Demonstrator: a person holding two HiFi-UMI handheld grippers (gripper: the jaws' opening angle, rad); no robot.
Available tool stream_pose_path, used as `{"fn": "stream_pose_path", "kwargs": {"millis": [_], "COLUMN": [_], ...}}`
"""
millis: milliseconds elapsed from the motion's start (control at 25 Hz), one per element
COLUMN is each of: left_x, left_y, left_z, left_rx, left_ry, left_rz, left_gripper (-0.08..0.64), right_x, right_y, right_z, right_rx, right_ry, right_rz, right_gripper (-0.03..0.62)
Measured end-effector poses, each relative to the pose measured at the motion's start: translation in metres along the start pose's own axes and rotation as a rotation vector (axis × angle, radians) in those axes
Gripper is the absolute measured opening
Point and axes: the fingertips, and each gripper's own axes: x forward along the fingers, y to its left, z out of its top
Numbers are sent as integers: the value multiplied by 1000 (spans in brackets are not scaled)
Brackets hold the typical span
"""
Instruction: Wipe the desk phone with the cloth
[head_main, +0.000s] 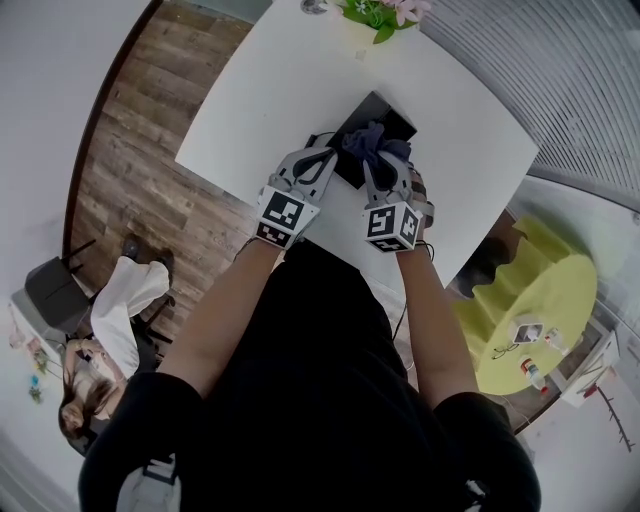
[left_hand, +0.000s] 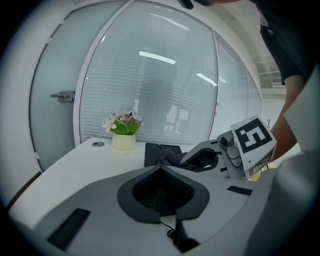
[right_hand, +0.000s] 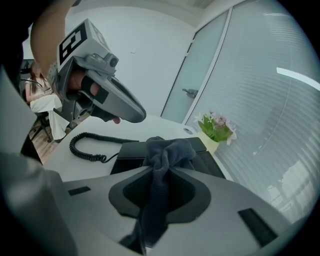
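Note:
A black desk phone (head_main: 388, 113) (right_hand: 131, 150) lies on the white table (head_main: 280, 90). A dark blue cloth (head_main: 366, 141) (right_hand: 168, 150) is bunched over the phone's near part. My right gripper (head_main: 386, 162) (right_hand: 161, 169) is shut on the cloth, which hangs down between its jaws. My left gripper (head_main: 324, 162) (left_hand: 161, 169) hovers just left of the phone, jaws shut with nothing between them. In the right gripper view the left gripper (right_hand: 134, 113) floats above the phone's coiled cord (right_hand: 88, 147). The left gripper view shows the cloth (left_hand: 170, 159) and the phone (left_hand: 152, 153) behind it.
A pale pot of pink flowers (head_main: 376, 14) (left_hand: 123, 133) (right_hand: 215, 129) stands at the table's far edge beside a glass wall. The table's near edge is under my arms. On the floor are a yellow-green round table (head_main: 530, 310) at right and a seated person (head_main: 90, 375) at lower left.

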Motion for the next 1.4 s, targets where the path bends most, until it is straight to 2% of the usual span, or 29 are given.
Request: {"fn": "stream_pose_path", "kwargs": {"millis": [200, 440, 1000, 1160, 1400], "left_x": [-7, -15, -51, -64, -72], "left_y": [0, -6, 0, 3, 3], "left_z": [-16, -30, -45, -32, 1], "left_rx": [-9, -22, -22, -5, 3], "left_ry": [21, 40, 58, 37, -17], "left_rz": [16, -4, 45, 46, 49], "left_gripper": [11, 11, 11, 11, 11], "right_x": [-1, -1, -8, -21, -50], "right_y": [25, 47, 102, 89, 41], "right_z": [-4, -5, -8, 7, 41], "right_rx": [-10, -10, 68, 102, 106], "right_ry": [6, 15, 60, 33, -20], "right_rz": [16, 42, 178, 139, 41], "right_gripper": [86, 84, 86, 86, 86]}}
